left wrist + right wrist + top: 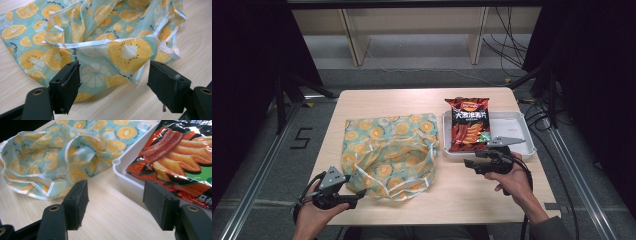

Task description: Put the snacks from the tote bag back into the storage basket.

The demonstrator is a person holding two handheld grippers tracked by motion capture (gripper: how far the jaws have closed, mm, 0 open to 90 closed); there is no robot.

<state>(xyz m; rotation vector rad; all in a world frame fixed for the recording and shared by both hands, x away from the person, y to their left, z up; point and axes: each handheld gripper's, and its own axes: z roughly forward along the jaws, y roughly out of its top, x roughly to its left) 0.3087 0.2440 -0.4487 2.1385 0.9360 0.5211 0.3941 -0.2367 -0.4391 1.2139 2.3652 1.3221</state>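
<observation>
A light-blue cloth bag (389, 152) printed with orange slices lies crumpled on the left half of the wooden table (462, 195); its white-trimmed edge (87, 44) runs across the left gripper view. A red chip bag (468, 125) rests in a white tray (517, 125), its lower end over the tray's near rim (127, 176). My left gripper (357, 196) is open at the bag's near left corner, jaws spread on either side of the cloth (113, 77). My right gripper (468, 163) is open just in front of the tray, pointing left toward the cloth bag (50, 162), beside the chip bag (180, 162).
The table's near edge lies just behind both hands. Bare wood (472, 187) stretches between the cloth bag and my right hand. Beyond the table are grey floor, loose cables (507, 45) and a wooden shelf frame (412, 30). Metal rails (257, 165) run along both sides.
</observation>
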